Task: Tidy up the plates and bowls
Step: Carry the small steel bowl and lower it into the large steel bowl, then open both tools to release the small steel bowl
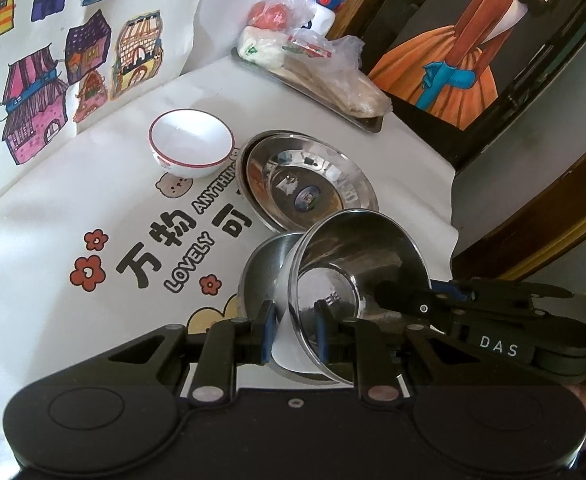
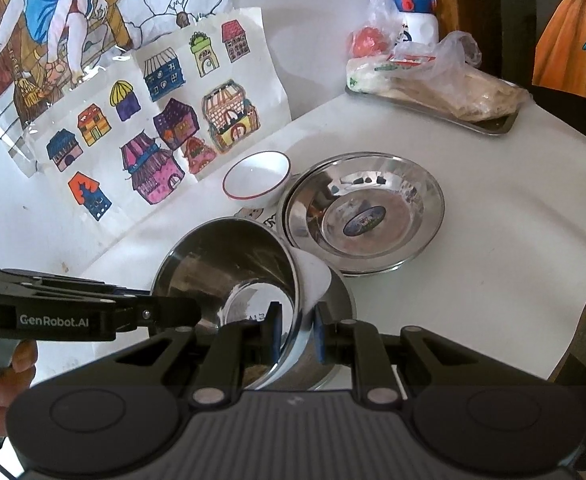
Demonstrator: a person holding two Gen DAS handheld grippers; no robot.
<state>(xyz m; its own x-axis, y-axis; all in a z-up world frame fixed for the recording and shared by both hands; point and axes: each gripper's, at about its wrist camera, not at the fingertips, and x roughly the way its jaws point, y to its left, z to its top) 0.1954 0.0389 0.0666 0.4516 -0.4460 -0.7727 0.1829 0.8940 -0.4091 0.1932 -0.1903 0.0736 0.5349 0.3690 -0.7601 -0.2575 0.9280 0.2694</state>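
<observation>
Both grippers clamp one steel bowl (image 1: pixel 357 272), left gripper (image 1: pixel 295 330) and right gripper (image 2: pixel 297 334) each pinching its rim; it's tipped, mouth facing the stacked steel plates (image 2: pixel 363 210), hanging over a second steel bowl (image 1: pixel 263 268) on the white tablecloth (image 1: pixel 73 208), near the white ceramic bowl (image 1: pixel 191 146)

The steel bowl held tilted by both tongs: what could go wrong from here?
1. The steel bowl is pinched only at its thin rim by the left tongs and right tongs; it may slip.
2. Tilted over the second steel bowl, it could land crooked.
</observation>
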